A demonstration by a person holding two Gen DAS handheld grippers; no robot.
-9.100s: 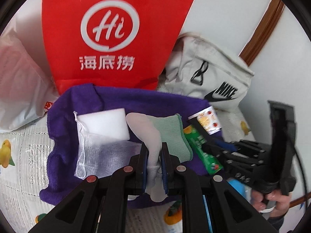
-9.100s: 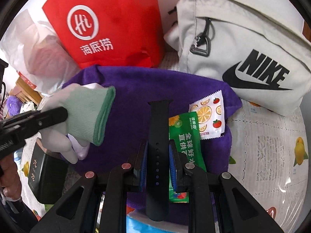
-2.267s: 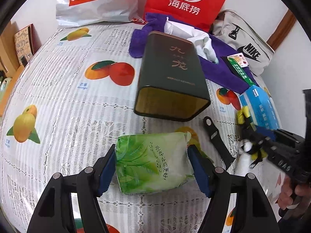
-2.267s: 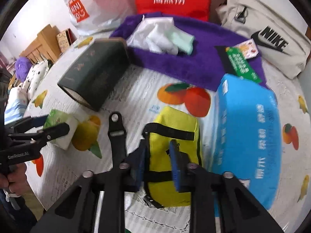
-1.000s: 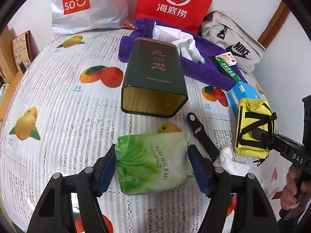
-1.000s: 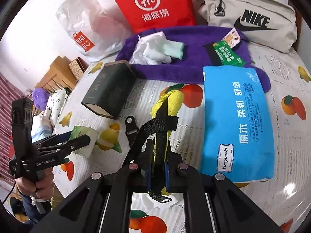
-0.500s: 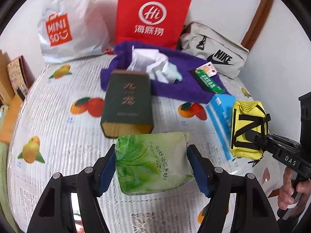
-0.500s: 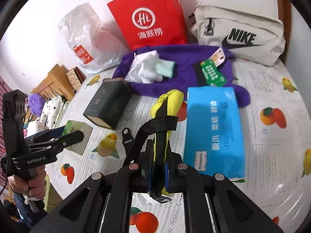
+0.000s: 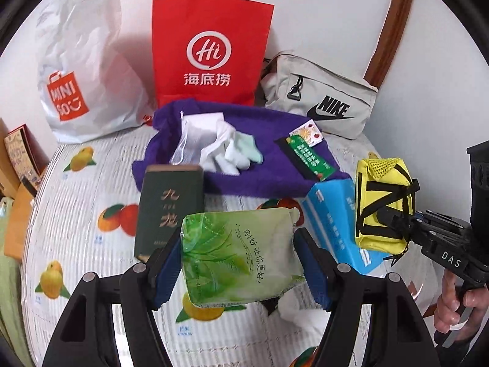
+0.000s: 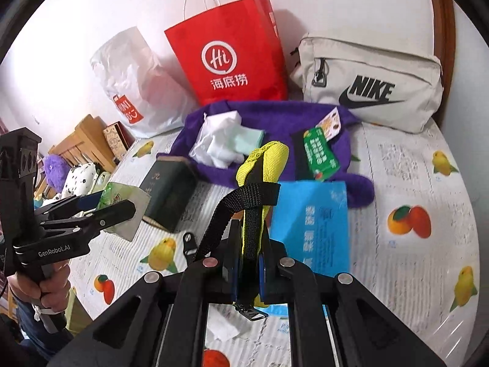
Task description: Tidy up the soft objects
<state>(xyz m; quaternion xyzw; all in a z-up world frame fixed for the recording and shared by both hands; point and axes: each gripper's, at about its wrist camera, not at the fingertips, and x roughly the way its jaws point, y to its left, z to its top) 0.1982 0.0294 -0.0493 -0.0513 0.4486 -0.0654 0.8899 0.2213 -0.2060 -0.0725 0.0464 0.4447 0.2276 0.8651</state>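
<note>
Nearest, bottom centre of the left view: my left tool (image 9: 238, 263) is spread wide but clamped on the green tissue pack (image 9: 240, 258), both pads pressing its sides, pack lifted off the desk (image 9: 76, 189). In the right view, bottom centre, my right tool (image 10: 247, 270) is nearly pressed together, pinching the yellow pouch (image 10: 266, 159) by its fabric & black strap; the pouch hangs up in the air, also seen at the right edge of the left view.

Just beyond, mid frame: blue tissue pack (image 9: 333, 214) lying flat, dark green tin (image 9: 169, 208) left of it on its side.

Further back: purple towel (image 9: 275, 171) w/ white glove & mesh bag bundle (image 9: 214, 143) plus green snack sachet (image 9: 308, 157) on it. Upper frame, against the wall: red paper bag (image 9: 211, 49), white Miniso bag (image 9: 82, 70) upper left, grey Nike bag (image 9: 321, 94) upper right.

Judging by the pile, both soft items prob. go onto the towel. To do it well: keep squeeze on the green pack gentle, since it's crushable & slippery; carry both over the tin w/o clipping it; watch the pouch strap doesn't snag; set down on bare towel, not on the sachet, then release.
</note>
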